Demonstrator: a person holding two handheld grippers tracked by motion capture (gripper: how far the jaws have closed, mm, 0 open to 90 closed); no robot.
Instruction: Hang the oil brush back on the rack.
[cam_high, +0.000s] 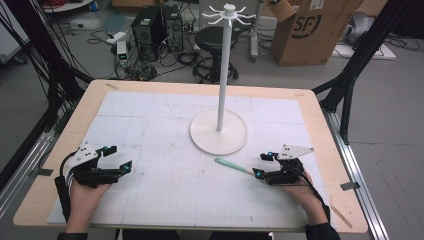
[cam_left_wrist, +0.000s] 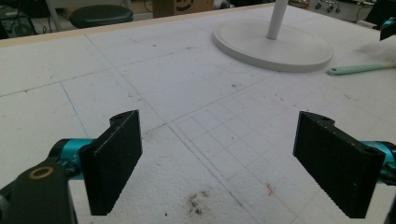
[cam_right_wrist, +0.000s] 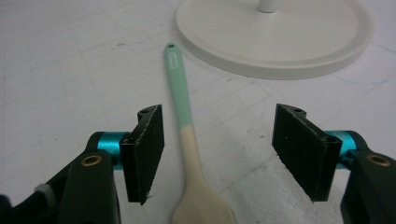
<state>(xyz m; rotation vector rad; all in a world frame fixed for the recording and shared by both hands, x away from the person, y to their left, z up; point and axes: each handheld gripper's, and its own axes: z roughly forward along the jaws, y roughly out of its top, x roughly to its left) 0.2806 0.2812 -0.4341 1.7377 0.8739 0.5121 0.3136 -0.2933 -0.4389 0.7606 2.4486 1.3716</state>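
One spatula (cam_right_wrist: 183, 116), mint-green handle with a cream blade, lies flat on the white gridded mat (cam_high: 165, 130) at lower right of centre in the high view, just beside the white stand base (cam_high: 218, 132); long axis diagonal, hanging-hole end toward upper left, blade toward the right gripper (cam_high: 262, 165). Handle label too small to read; the cardboard box (cam_high: 310, 30) at upper right reads "SF". Right gripper jaws spread, straddling the spatula without touching; left gripper (cam_high: 117, 159) wide apart at lower left, holding nothing.
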